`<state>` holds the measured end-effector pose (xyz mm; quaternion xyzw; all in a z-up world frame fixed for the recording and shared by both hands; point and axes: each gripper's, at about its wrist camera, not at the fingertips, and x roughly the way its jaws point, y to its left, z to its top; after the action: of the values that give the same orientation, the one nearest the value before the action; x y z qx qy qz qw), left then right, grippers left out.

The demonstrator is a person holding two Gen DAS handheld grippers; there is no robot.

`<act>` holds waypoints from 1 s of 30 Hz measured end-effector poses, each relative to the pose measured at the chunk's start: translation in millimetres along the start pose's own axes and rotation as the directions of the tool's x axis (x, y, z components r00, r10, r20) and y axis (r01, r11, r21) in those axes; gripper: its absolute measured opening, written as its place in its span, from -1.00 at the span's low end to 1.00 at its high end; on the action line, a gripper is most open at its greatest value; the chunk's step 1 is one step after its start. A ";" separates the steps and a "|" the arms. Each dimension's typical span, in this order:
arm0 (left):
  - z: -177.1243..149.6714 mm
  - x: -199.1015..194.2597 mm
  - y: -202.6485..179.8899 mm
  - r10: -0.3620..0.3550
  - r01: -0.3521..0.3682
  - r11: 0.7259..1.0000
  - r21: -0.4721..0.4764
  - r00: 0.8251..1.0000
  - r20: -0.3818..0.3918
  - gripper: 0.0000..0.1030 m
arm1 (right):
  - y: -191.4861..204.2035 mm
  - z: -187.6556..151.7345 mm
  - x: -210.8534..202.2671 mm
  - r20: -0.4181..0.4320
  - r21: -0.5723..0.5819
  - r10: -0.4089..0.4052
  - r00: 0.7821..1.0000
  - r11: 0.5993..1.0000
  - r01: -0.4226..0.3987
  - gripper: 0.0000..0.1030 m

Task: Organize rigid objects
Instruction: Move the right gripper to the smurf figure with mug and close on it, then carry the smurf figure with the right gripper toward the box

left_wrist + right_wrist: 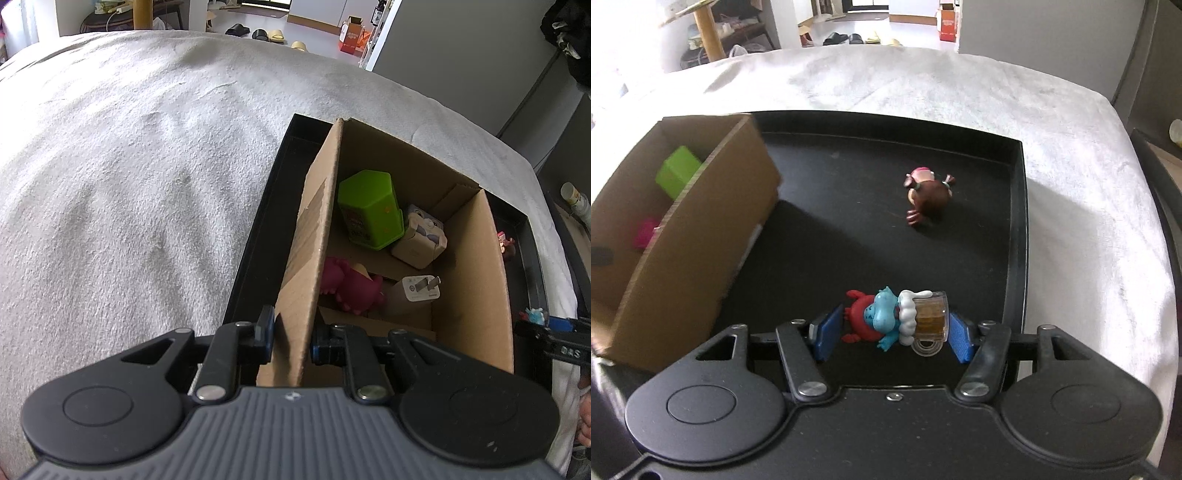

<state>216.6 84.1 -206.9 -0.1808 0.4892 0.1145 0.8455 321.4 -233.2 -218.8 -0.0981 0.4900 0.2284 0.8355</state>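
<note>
A white textured cloth (pixel 960 96) covers the worktop, and on it sits a black tray (pixel 1019 236), the landmark for everything else. At the tray's left end stands an open cardboard box (pixel 701 236), taking up that whole side.

Inside the box, seen from the left wrist view, a green hexagonal container (pixel 371 208) lies toward the far end. Just beside it, on the side nearer the tray's middle, is a small beige box with a printed cartoon figure (pixel 421 240). Nearer the camera lie a magenta dinosaur-like toy (pixel 351 286) against the box's outer wall and a white plug adapter (pixel 415 293) next to it.

The left gripper (pixel 291 341) is pressed together on the box's outer wall at its near end, one finger outside and one inside the cardboard, pinching it.

On the tray's bare floor, right of the box, a brown-haired doll figurine (pixel 929 197) lies toward the far right part of the tray, well apart from the box.

At the tray's near edge, a blue figurine with a red crab and a beer mug (pixel 897 319) lies on its side between the blue pads (pixel 827 330) of the right gripper (pixel 892 332). The jaws are partly spread. The left pad sits at the crab's claw and the right pad just beside the mug; whether either presses on the toy I cannot tell.
</note>
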 end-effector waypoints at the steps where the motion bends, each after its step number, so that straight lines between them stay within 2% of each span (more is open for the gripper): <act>1: 0.1 0.0 0.0 -0.001 0.001 1.000 0.000 1.000 0.000 -0.66 | 0.7 -0.5 -4.8 -0.001 0.001 0.009 1.000 1.000 -0.009 0.13; 12: -0.9 -0.8 3.0 -0.030 0.030 1.000 -0.004 1.000 -0.004 -0.64 | 21.9 18.5 -44.9 0.053 -0.055 -0.005 0.999 0.998 0.008 0.14; 30: -5.6 -18.7 9.2 -0.078 0.078 0.997 -0.015 0.996 0.034 -0.65 | 71.9 44.8 -81.1 0.115 -0.121 0.041 0.992 0.992 -0.027 0.14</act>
<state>199.5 89.8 -195.0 -0.2049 0.4664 0.0885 0.8559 288.1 -175.9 -122.1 -0.1257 0.4270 0.2767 0.8517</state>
